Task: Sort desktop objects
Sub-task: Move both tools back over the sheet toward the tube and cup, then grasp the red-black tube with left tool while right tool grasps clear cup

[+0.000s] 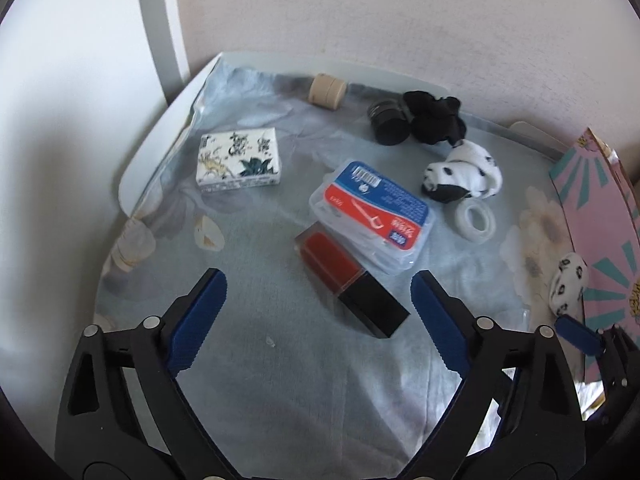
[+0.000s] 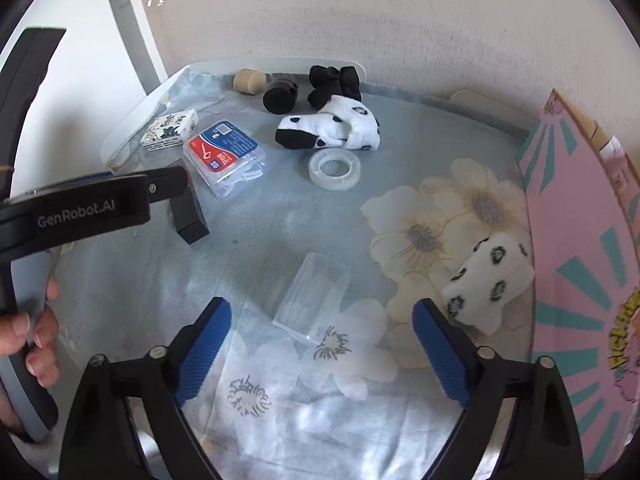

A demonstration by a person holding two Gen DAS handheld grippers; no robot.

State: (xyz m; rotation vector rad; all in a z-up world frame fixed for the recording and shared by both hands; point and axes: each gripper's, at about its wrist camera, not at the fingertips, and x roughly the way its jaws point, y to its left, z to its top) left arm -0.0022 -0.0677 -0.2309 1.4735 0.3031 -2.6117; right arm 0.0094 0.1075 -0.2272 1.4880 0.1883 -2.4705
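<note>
While the left gripper (image 1: 318, 292) hangs released over the red-and-black box (image 1: 352, 286) leaning on the floss case (image 1: 372, 216), it seems lined up to grab it. Through the right wrist view, the right gripper (image 2: 322, 320) gapes empty around the clear box (image 2: 314, 298), likely its target.

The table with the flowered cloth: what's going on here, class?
A person holds a gripper in each hand over the table. The left gripper hangs open near the red-and-black box, not touching it. The right gripper is open over the clear plastic case. Nothing is held. The floss-pick box, tape roll and socks lie unsorted.
</note>
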